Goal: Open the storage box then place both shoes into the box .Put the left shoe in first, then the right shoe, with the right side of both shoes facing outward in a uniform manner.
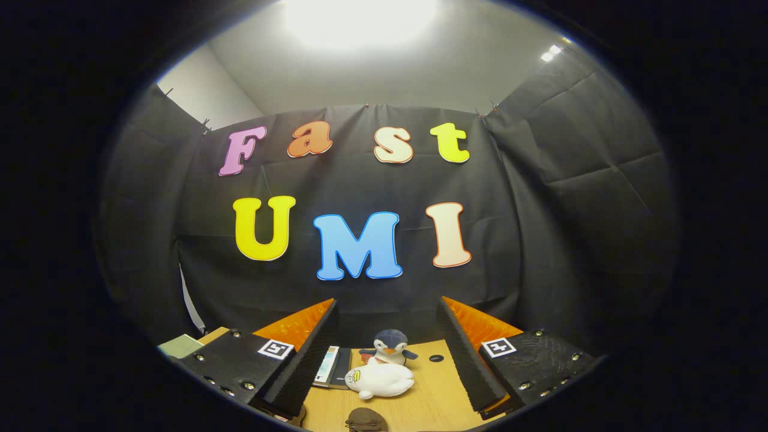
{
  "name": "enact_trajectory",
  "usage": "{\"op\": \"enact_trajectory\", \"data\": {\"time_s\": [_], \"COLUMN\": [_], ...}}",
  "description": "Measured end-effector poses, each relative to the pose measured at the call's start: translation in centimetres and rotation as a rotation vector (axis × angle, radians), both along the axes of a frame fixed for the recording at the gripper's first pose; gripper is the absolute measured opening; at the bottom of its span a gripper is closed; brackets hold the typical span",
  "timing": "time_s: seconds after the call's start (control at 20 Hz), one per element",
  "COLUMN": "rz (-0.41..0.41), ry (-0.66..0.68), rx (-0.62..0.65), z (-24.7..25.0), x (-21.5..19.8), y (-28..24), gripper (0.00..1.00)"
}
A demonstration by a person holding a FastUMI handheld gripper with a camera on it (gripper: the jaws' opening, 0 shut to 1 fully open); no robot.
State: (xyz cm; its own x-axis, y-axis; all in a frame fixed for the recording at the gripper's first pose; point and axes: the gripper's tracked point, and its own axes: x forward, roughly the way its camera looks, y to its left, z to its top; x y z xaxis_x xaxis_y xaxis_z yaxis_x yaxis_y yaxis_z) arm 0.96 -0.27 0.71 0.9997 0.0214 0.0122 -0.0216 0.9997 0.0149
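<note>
Gripper (387,354) held high and level, looking across a light wooden tabletop (435,396) toward the booth's black cloth wall. The two black ribbed foam-faced fingers (300,360) with orange backing stand wide apart, nothing between the pads; each finger mount carries a small square black-and-white marker tag (275,348). Nearest on the table, low between the fingers, sits a rounded dark-brown object (366,420), cut off by the view so it cannot be identified; it could be the toe of a shoe, but that cannot be told. Just beyond it, between the fingers, lies a white plush toy (381,381) on its side with a small yellow mark at its left end. Touching or right behind it stands a small plush penguin (389,347), dark blue-grey head, white front, orange beak, upright and facing the camera. Beside the left finger's inner face lies a flat dark booklet or case (335,366) with a pale edge. A small dark oval spot (437,358) marks the tabletop right of the penguin. A pale green flat item (180,346) sits beyond the left finger mount. Storage box: location cannot be told.
</note>
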Motion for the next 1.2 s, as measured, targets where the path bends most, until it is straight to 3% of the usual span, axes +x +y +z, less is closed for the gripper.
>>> {"op": "enact_trajectory", "data": {"time_s": [0.6, 0.9, 1.2], "rz": [0.026, 0.319, 0.644], "ry": [0.080, 0.280, 0.552], "rx": [0.063, 0.235, 0.402], "z": [-4.2, -10.5, -17.5], "x": [1.2, 1.2, -2.1], "y": [1.6, 10.8, 21.5], "gripper": [0.98, 0.98, 0.98]}}
